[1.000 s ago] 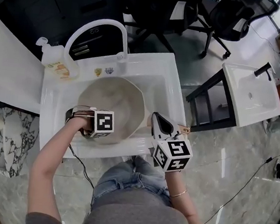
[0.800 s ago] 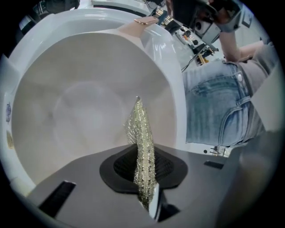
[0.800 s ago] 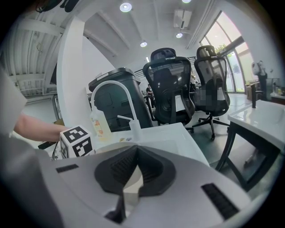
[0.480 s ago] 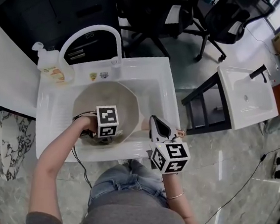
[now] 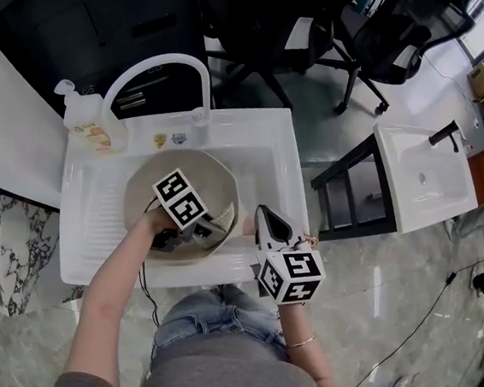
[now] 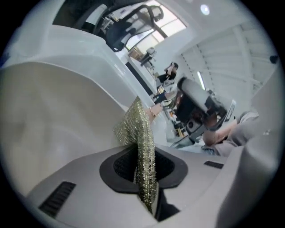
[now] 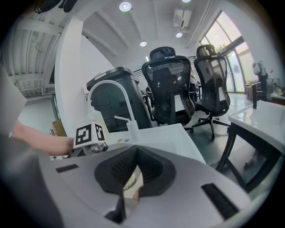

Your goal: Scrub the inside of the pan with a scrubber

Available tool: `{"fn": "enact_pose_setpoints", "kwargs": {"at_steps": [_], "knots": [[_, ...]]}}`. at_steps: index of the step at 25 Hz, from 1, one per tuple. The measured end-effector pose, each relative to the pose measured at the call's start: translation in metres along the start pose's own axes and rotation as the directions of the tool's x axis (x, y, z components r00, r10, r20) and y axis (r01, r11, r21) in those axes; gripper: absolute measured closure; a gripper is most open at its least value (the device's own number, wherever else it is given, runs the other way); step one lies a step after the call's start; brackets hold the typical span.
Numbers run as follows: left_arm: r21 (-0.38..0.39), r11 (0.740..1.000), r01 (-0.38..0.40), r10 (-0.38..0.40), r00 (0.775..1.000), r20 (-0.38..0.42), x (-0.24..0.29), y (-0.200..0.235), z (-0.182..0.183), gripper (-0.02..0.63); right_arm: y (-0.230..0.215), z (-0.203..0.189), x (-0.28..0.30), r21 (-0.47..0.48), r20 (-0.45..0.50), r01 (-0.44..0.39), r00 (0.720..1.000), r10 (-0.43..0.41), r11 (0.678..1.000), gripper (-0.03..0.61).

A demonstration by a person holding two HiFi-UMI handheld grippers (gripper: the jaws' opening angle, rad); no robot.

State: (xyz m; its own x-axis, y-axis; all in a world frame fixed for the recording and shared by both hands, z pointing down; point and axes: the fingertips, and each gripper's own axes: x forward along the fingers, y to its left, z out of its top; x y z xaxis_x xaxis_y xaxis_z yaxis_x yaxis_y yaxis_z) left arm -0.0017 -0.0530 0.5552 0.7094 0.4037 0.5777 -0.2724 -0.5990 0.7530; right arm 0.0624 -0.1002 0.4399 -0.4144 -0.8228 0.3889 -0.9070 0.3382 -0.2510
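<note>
A beige pan sits in the white sink. My left gripper is inside the pan, near its right wall, and is shut on a gold glittery scrubber. In the left gripper view the scrubber sticks up from between the pads, against the pan's inner wall. My right gripper is at the pan's right rim, with its jaws closed on a beige edge of the pan. My right gripper view also shows the left gripper's marker cube.
A curved white faucet arches over the back of the sink. A soap bottle stands at the back left corner. Behind the sink are a black bin and office chairs. Another white basin stands to the right.
My left gripper has moved from the pan's left rim across to its right inner side, turning as it went with the scrubber. The right gripper has barely moved.
</note>
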Motion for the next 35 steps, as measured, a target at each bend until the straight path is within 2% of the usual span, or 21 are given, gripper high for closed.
{"fn": "enact_pose_setpoints", "kwargs": {"at_steps": [3,7,9,12,14,16,18,19,20,21,22,25,27,28,30,32,35], "knots": [[-0.085,0.994,0.062,-0.046,0.981,0.187,-0.005,0.004,0.020,0.549,0.003,-0.001,0.005,-0.005,-0.013,-0.008,1.000,0.008,1.000,0.568],[-0.167,0.976,0.141,-0.068,0.921,0.385,-0.012,0.012,0.039,0.548,0.007,0.000,0.016,-0.013,-0.024,-0.022,0.999,0.022,1.000,0.568],[-0.220,0.959,0.180,-0.051,0.870,0.491,-0.020,0.019,0.049,0.548,0.010,0.001,0.021,-0.019,-0.029,-0.029,0.999,0.028,0.999,0.568],[-0.293,0.926,0.238,0.016,0.750,0.661,-0.044,0.035,0.064,0.548,0.013,0.003,0.030,-0.028,-0.036,-0.037,0.999,0.036,0.999,0.568],[-0.305,0.932,0.197,0.093,0.683,0.724,-0.063,0.043,0.069,0.549,0.012,0.005,0.036,-0.033,-0.039,-0.034,0.999,0.033,0.999,0.568],[-0.303,0.948,0.094,0.179,0.630,0.756,-0.083,0.048,0.070,0.549,0.010,0.007,0.041,-0.033,-0.040,-0.027,0.999,0.026,0.999,0.568],[-0.295,0.955,-0.023,0.251,0.590,0.768,-0.100,0.051,0.066,0.549,0.006,0.009,0.046,-0.030,-0.040,-0.019,0.999,0.018,0.999,0.568],[-0.291,0.954,-0.074,0.278,0.581,0.765,-0.105,0.052,0.062,0.549,0.004,0.010,0.048,-0.029,-0.040,-0.014,0.999,0.013,0.999,0.568],[-0.285,0.951,-0.117,0.298,0.585,0.754,-0.107,0.052,0.058,0.549,0.002,0.010,0.050,-0.026,-0.039,-0.009,0.999,0.008,1.000,0.568],[-0.279,0.949,-0.148,0.310,0.604,0.734,-0.106,0.052,0.053,0.549,-0.001,0.011,0.052,-0.024,-0.039,-0.004,0.999,0.003,1.000,0.568],[-0.272,0.948,-0.166,0.313,0.637,0.704,-0.102,0.052,0.047,0.549,-0.003,0.012,0.054,-0.022,-0.039,0.001,0.999,-0.002,1.000,0.568],[-0.251,0.956,-0.150,0.273,0.769,0.579,-0.074,0.048,0.029,0.549,-0.009,0.015,0.058,-0.017,-0.039,0.015,0.999,-0.016,1.000,0.568],[-0.248,0.961,-0.119,0.236,0.822,0.518,-0.054,0.048,0.023,0.549,-0.013,0.015,0.060,-0.013,-0.038,0.022,0.999,-0.022,1.000,0.568],[-0.253,0.961,-0.113,0.229,0.838,0.496,-0.047,0.050,0.022,0.549,-0.014,0.015,0.061,-0.011,-0.037,0.023,0.999,-0.024,1.000,0.568],[-0.275,0.954,-0.120,0.240,0.854,0.461,-0.035,0.056,0.021,0.549,-0.015,0.015,0.062,-0.008,-0.038,0.024,0.999,-0.024,1.000,0.568],[-0.319,0.937,-0.143,0.281,0.851,0.443,-0.030,0.068,0.021,0.549,-0.017,0.014,0.062,-0.005,-0.042,0.023,0.999,-0.024,1.000,0.568],[-0.398,0.895,-0.203,0.372,0.831,0.414,-0.031,0.092,0.019,0.551,-0.021,0.012,0.062,-0.002,-0.048,0.026,0.999,-0.026,1.000,0.568]]}}
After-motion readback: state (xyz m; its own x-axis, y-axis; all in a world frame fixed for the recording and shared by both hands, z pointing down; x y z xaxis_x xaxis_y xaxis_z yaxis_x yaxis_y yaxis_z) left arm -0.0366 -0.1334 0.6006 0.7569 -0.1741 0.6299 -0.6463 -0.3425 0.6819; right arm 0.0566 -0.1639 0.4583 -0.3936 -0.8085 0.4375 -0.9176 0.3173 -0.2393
